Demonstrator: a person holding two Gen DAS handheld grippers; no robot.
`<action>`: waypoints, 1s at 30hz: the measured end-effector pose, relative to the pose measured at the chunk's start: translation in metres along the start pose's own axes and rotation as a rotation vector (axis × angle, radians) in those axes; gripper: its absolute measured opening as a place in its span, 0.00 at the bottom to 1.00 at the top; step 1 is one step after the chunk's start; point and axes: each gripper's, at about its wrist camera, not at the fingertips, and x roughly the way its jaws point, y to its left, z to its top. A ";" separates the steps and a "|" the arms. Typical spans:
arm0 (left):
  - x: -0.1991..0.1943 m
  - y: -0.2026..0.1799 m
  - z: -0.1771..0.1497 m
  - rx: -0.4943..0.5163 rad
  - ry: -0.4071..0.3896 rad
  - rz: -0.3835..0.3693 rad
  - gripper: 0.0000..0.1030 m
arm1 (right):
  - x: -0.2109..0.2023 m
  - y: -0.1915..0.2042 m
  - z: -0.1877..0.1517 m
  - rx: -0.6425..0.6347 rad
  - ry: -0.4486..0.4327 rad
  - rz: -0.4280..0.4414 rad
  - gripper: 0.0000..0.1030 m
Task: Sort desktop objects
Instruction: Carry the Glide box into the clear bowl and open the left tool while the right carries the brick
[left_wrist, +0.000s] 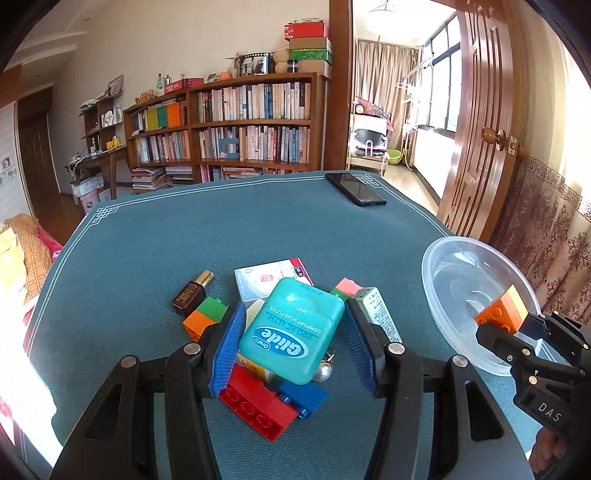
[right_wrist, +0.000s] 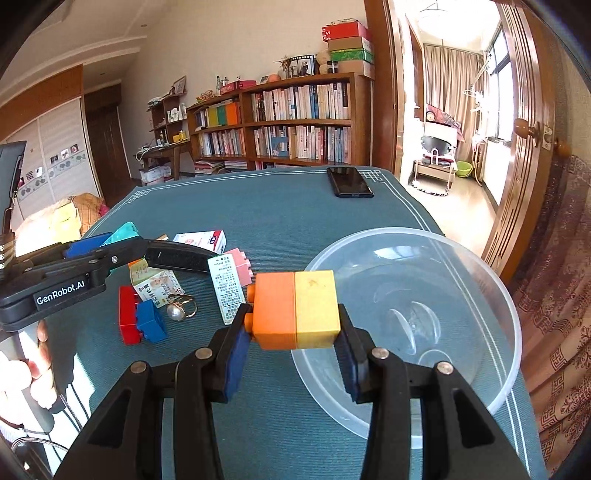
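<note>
My left gripper (left_wrist: 295, 343) is shut on a teal dental floss box (left_wrist: 291, 332), held tilted just above a pile of small items on the blue-green table mat (left_wrist: 184, 240). My right gripper (right_wrist: 293, 325) is shut on an orange-and-yellow toy brick (right_wrist: 295, 310), which hangs over the near left rim of a clear plastic bowl (right_wrist: 406, 236). In the left wrist view the right gripper (left_wrist: 517, 332) and its brick (left_wrist: 498, 314) show at the bowl (left_wrist: 428, 273). In the right wrist view the left gripper (right_wrist: 110, 251) sits at the left.
Under the floss box lie a red brick (left_wrist: 258, 410), a blue brick (left_wrist: 304, 397) and a pearl ring (left_wrist: 323, 371). Around them are a green-orange brick (left_wrist: 205, 317), a brown bottle (left_wrist: 192, 295), a white-red box (left_wrist: 269, 275), a pink brick (left_wrist: 347, 286). A phone (left_wrist: 356, 188) lies far right.
</note>
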 end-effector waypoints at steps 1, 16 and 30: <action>0.001 -0.006 0.001 0.005 0.001 -0.013 0.56 | 0.000 -0.005 0.000 0.009 0.002 -0.008 0.46; 0.022 -0.105 0.006 0.097 0.040 -0.201 0.56 | -0.004 -0.085 -0.013 0.122 0.033 -0.117 0.46; 0.040 -0.145 -0.002 0.153 0.087 -0.270 0.56 | -0.002 -0.113 -0.017 0.164 0.053 -0.170 0.46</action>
